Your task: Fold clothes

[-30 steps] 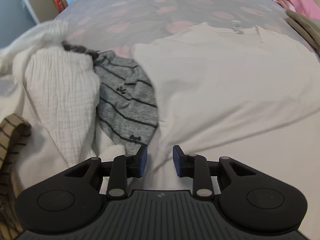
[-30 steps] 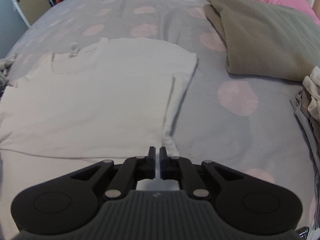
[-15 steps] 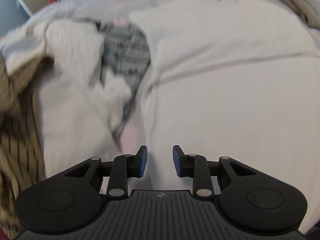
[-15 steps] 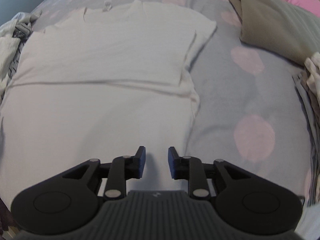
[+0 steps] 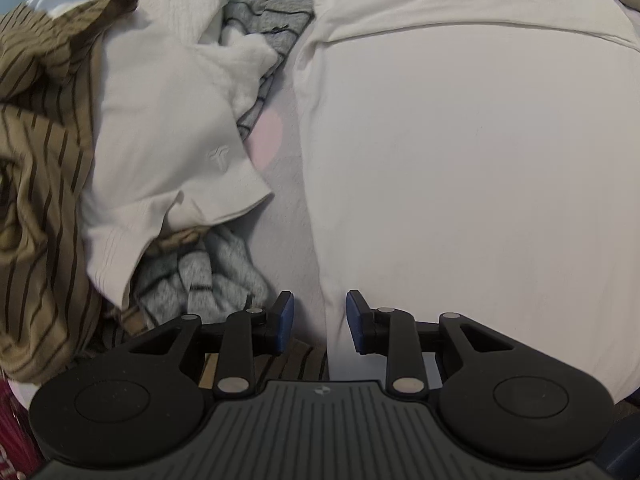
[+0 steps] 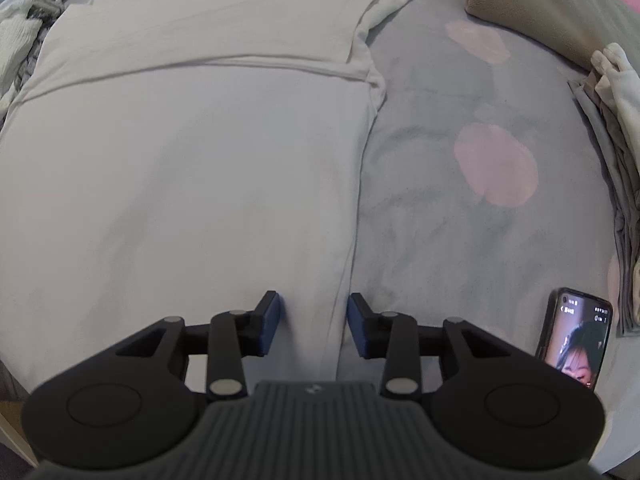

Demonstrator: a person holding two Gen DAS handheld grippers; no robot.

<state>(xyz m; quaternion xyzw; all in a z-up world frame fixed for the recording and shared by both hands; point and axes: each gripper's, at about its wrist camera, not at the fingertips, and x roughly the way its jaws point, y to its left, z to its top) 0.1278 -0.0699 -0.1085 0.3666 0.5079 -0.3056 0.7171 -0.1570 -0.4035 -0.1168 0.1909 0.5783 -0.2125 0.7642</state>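
A white T-shirt (image 5: pixel 460 152) lies flat on the bed, collar at the far end; it also shows in the right wrist view (image 6: pixel 192 160). A crease runs across it below the sleeves. My left gripper (image 5: pixel 319 322) is open and empty over the shirt's near left edge. My right gripper (image 6: pixel 313 326) is open and empty, its jaws on either side of the shirt's near right edge. The bottom hem is hidden under both grippers.
A pile of clothes lies to the left: a white garment (image 5: pixel 168 128), a brown striped one (image 5: pixel 36 184), a grey striped one (image 5: pixel 272 8). An olive folded blanket (image 6: pixel 532 4), a stack of folded clothes (image 6: pixel 620 160) and a lit phone (image 6: pixel 576 338) are on the right of the grey dotted bedspread (image 6: pixel 460 220).
Both grippers have drawn back toward the shirt's near end. The right gripper, shut a second ago, has opened. The left gripper stayed open.
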